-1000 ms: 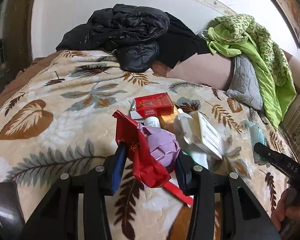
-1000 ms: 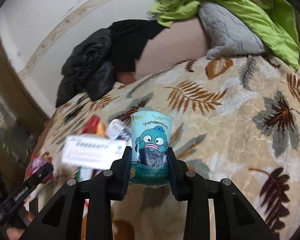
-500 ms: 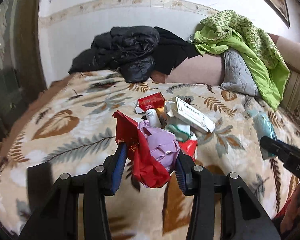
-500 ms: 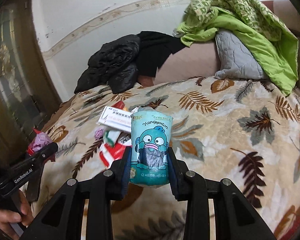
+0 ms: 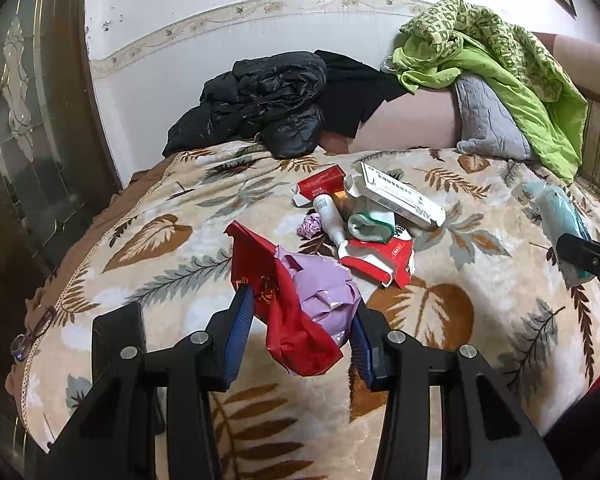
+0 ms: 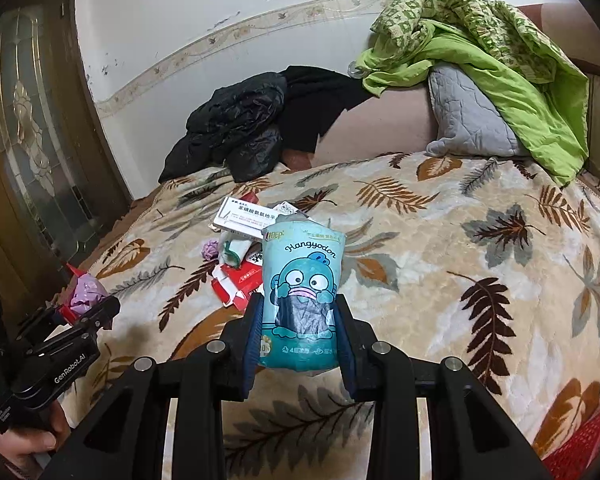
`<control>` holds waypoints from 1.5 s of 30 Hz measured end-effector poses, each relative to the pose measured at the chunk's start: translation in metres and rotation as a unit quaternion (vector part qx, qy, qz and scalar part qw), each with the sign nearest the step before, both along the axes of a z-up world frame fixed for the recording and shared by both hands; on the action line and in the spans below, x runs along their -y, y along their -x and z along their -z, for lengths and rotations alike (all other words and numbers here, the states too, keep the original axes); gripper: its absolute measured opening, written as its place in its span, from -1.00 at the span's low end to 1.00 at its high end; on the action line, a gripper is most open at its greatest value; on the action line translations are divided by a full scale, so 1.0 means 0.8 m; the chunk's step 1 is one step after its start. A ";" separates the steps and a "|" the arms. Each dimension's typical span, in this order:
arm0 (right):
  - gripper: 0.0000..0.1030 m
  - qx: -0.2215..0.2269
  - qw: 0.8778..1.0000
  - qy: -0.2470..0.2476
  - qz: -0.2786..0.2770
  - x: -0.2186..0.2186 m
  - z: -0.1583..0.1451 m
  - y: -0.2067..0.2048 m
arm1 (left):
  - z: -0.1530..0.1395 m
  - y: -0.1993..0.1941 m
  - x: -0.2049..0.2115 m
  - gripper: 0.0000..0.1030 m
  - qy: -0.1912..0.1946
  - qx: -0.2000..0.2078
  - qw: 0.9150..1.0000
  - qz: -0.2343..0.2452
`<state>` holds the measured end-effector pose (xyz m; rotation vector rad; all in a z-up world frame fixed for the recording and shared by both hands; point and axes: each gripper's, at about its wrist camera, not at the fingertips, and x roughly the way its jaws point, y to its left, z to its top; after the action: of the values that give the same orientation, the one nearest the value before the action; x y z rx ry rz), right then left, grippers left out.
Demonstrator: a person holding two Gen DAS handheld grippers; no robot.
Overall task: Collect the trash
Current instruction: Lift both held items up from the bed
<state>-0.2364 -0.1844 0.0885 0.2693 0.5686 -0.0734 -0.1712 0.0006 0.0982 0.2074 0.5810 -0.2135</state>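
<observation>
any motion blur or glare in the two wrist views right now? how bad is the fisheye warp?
Left wrist: sharp, no motion blur; strong barrel warp bends the wall border; dark vignette in the corners; small highlights on the purple wrapper. Right wrist: also sharp, print on the teal packet readable; the door bows; lighting soft, no hard glare.

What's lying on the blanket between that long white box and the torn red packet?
In the left wrist view, a green-edged white wad and a small white bottle lie between the long white box and the torn red packet.
</observation>
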 end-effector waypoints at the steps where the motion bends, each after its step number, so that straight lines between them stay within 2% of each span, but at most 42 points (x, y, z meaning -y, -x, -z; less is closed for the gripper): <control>1: -0.31 0.000 1.000 0.001 -0.001 -0.001 0.001 0.000 | 0.001 -0.001 0.000 -0.15 -0.001 0.000 1.000 0.000; 15: -0.31 -0.010 1.000 -0.007 -0.009 -0.005 0.008 -0.011 | 0.010 -0.012 -0.001 -0.15 -0.001 -0.013 1.000 -0.006; 45: -0.31 -0.009 1.000 -0.008 -0.009 -0.008 0.008 -0.013 | 0.009 -0.013 -0.004 -0.15 0.000 -0.009 1.000 -0.010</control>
<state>-0.2258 -0.1778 0.0819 0.2791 0.5899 -0.0543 -0.1605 0.0042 0.0907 0.1992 0.5997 -0.1952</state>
